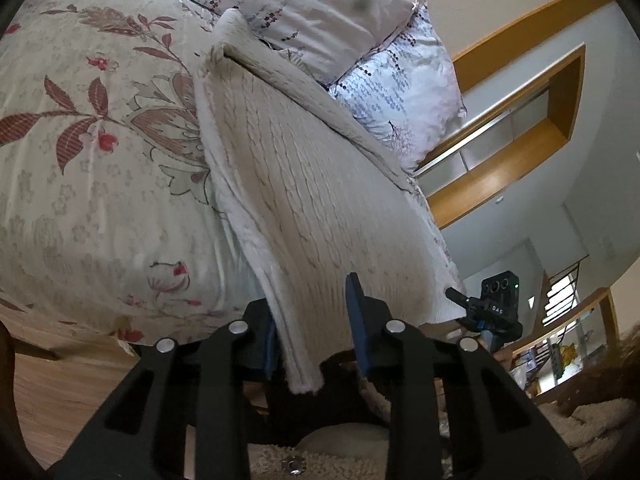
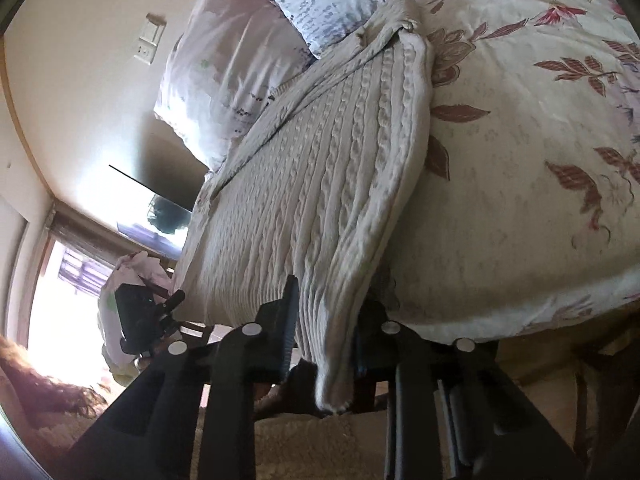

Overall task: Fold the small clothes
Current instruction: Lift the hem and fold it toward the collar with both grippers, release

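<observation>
My left gripper [image 1: 316, 328] pinches one near corner of the cream cable-knit sweater [image 1: 296, 184], its hem hanging between the blue pads. My right gripper [image 2: 326, 328] seems clamped on the other corner, though shadow hides the far pad. From both, the sweater stretches away across the floral bedspread [image 1: 92, 168], its far end bunched just before the pillows [image 1: 320, 12] by the wall.

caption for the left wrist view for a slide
Left gripper holds one corner of a cream sweater spread across a floral bed cover.
</observation>
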A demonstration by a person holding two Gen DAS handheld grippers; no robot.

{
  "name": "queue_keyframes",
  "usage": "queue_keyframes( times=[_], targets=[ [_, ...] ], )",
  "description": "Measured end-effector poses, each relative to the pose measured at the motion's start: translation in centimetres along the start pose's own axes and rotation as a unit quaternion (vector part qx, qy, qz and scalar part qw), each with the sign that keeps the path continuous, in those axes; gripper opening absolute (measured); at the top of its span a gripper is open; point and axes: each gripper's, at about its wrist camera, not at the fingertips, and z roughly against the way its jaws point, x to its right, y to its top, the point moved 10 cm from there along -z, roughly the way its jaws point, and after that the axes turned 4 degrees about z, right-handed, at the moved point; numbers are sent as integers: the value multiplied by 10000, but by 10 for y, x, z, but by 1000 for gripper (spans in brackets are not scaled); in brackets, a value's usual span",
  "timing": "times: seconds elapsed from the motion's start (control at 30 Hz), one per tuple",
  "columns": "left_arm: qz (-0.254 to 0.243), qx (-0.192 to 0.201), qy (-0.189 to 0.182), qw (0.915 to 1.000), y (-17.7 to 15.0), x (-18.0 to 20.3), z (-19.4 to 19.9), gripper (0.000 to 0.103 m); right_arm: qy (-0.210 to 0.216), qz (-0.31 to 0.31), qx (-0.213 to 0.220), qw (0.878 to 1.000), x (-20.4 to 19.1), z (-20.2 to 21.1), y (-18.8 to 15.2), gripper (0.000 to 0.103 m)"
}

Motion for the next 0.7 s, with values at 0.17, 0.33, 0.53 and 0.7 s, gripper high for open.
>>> queue_keyframes(
  times=[0.17,0.33,0.53,0.7],
  targets=[
    [-169,-84,207,9996,-4,0,-5,12,-220,306,158,9992,-5,3,7,10],
    [-385,40,437,9983,4,4,-1,7,-539,917,650,9922,-24,16,27,9],
    [-583,629,745,9935,45,9,18,6,-1172,1593,1452,9694,-41,37,63,8],
    [-640,1121,1026,9863,85,12,33,6,-1513,1852,1993,9503,-48,46,91,8]
  ],
)
